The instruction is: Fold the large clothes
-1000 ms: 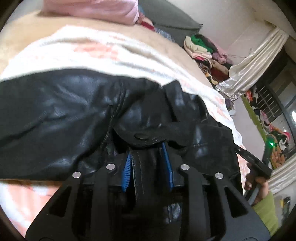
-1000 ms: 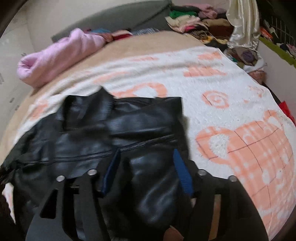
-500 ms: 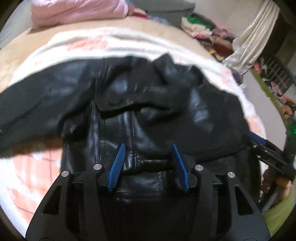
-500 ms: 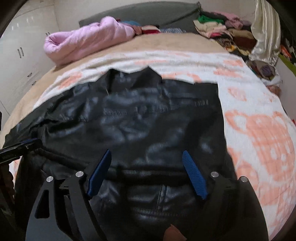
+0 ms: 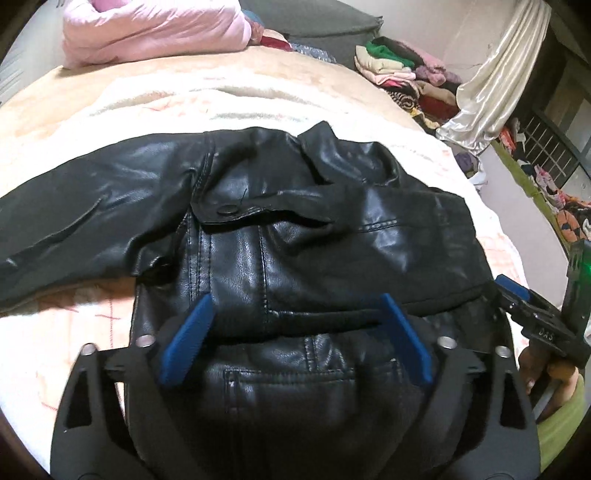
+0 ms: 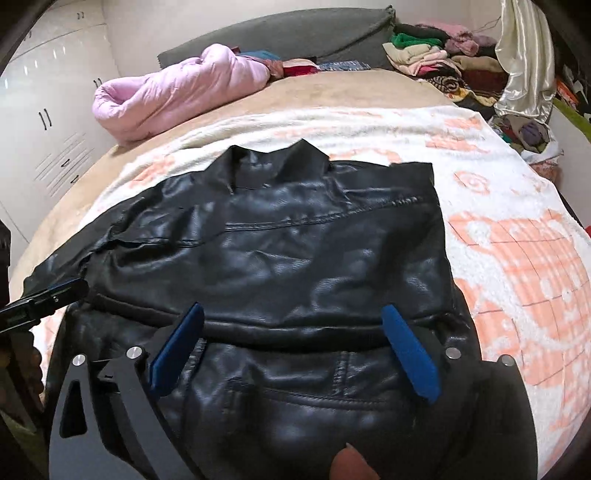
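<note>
A black leather jacket (image 5: 303, 236) lies on the bed, its lower part folded up over the body, one sleeve stretching out to the left (image 5: 85, 206). My left gripper (image 5: 295, 314) hangs just above the folded hem with its jaws opening wide; the blue pads (image 5: 188, 339) press on nothing. In the right wrist view the same jacket (image 6: 295, 251) fills the middle, collar at the far end. My right gripper (image 6: 291, 321) is also opening over the fold line, its pads (image 6: 410, 354) clear of the leather. The right gripper (image 5: 532, 321) shows at the left view's right edge.
The jacket rests on a white and peach blanket (image 6: 517, 258) over a beige bed. A pink quilt (image 6: 177, 96) lies at the far left by a grey headboard (image 6: 295, 33). Piled clothes (image 6: 436, 55) and a satin curtain (image 6: 524, 59) stand at the far right.
Both grippers let go of the jacket's hem, opened wide and drew back toward me. The folded part now lies flat on the jacket's body.
</note>
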### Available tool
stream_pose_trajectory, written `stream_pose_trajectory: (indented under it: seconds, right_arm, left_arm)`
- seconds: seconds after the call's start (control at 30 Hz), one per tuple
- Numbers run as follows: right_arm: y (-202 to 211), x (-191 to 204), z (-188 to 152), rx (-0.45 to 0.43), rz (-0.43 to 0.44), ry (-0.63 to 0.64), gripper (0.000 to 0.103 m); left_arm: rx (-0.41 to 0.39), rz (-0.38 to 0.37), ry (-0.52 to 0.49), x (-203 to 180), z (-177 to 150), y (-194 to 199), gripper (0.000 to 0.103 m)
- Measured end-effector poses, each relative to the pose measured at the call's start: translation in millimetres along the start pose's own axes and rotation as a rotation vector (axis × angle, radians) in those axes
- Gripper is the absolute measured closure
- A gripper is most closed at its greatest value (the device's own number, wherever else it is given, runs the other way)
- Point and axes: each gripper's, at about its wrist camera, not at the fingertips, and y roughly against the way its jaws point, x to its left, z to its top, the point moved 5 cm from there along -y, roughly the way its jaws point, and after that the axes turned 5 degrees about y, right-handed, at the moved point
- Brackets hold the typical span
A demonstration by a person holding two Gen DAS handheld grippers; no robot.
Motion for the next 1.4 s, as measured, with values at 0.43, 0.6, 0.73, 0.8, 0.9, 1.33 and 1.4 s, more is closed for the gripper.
stream_pose_trajectory:
  seconds: [0.43, 0.6, 0.73, 0.8, 0.9, 1.33, 1.4]
  right_arm:
    - [19, 45, 13, -0.044, 0.036, 0.077, 0.004]
    - [26, 69, 25, -0.068, 0.055, 0.109, 0.004]
    - [27, 91, 36, -0.087, 0.070, 0.135, 0.004]
    - [26, 100, 41, -0.093, 0.076, 0.140, 0.004]
    - [25, 117, 50, -0.101, 0.095, 0.154, 0.004]
    - [14, 199, 79, -0.120, 0.183, 0.261, 0.004]
    - [11, 213, 81, -0.118, 0.195, 0.280, 0.004]
  left_arm:
    - [-0.045, 0.036, 0.079, 26, 5, 33, 0.010]
    - [-0.080, 0.060, 0.126, 46, 9, 47, 0.010]
    - [-0.099, 0.074, 0.144, 59, 12, 56, 0.010]
    - [-0.116, 0.086, 0.160, 67, 13, 62, 0.010]
    - [-0.138, 0.105, 0.193, 81, 16, 71, 0.010]
    - [-0.226, 0.254, 0.353, 156, 20, 103, 0.010]
    - [-0.240, 0.273, 0.389, 170, 19, 110, 0.010]
